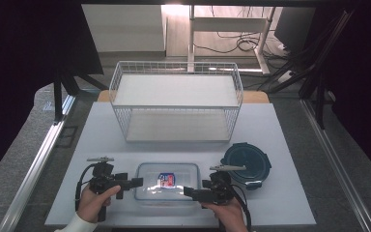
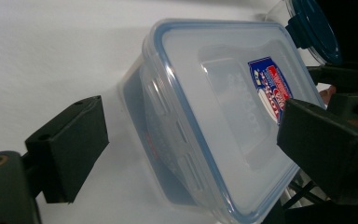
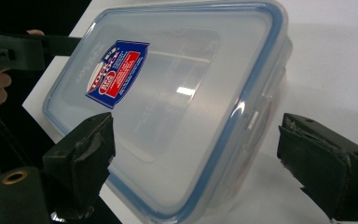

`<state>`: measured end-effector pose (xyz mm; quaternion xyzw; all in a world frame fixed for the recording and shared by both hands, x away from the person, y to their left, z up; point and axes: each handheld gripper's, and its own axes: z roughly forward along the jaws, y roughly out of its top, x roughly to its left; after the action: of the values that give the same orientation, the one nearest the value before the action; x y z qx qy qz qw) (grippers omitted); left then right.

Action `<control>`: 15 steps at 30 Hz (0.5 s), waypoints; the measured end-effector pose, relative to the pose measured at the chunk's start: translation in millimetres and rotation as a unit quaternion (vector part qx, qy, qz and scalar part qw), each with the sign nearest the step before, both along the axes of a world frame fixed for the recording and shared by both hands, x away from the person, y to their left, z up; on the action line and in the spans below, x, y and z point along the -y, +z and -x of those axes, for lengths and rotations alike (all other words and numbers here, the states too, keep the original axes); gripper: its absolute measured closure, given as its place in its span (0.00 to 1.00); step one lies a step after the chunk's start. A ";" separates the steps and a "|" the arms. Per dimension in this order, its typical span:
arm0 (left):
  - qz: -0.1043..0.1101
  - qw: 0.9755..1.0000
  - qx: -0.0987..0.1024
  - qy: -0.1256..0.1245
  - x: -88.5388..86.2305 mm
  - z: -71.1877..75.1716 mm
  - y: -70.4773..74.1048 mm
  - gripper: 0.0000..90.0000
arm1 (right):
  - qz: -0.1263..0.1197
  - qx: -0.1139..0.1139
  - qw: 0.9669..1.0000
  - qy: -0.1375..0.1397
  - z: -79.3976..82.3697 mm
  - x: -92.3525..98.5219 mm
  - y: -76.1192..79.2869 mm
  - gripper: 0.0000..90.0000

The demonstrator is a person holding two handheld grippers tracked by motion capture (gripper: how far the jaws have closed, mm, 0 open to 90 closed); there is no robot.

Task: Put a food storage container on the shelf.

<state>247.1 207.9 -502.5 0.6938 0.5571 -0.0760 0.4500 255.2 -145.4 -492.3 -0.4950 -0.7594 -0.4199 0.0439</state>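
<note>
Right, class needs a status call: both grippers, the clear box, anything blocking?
Left gripper and right gripper open, flanking the box ends. Clear lidded box flat on table, unheld. Round dark lid beside it, wire basket behind; neither blocks.

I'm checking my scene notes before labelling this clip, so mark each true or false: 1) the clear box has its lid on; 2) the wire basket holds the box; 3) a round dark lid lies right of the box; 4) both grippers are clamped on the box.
1) True: the clear box has its blue-rimmed lid on.
2) False: the wire basket stands behind the box, apart.
3) True: the round dark lid lies there.
4) False: left gripper and right gripper stand open at its ends.
</note>
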 end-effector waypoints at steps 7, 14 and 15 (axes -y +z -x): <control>0.030 0.999 -0.028 -0.016 8.0 -0.5 -10.2 0.08 | -0.014 -0.014 1.000 -0.001 -2.9 -5.1 -7.2 0.11; 0.043 0.998 -0.045 -0.032 14.9 -0.1 -17.9 0.10 | -0.018 -0.028 0.999 -0.003 -5.7 -9.6 -13.1 0.10; 0.047 0.997 -0.049 -0.035 15.2 -0.6 -19.3 0.12 | -0.020 -0.030 0.999 -0.003 -6.4 -9.9 -14.1 0.10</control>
<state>247.6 192.6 -521.8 0.6865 0.5496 -0.1514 0.4514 261.6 -135.5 -506.3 -0.5084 -0.7476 -0.4206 0.0753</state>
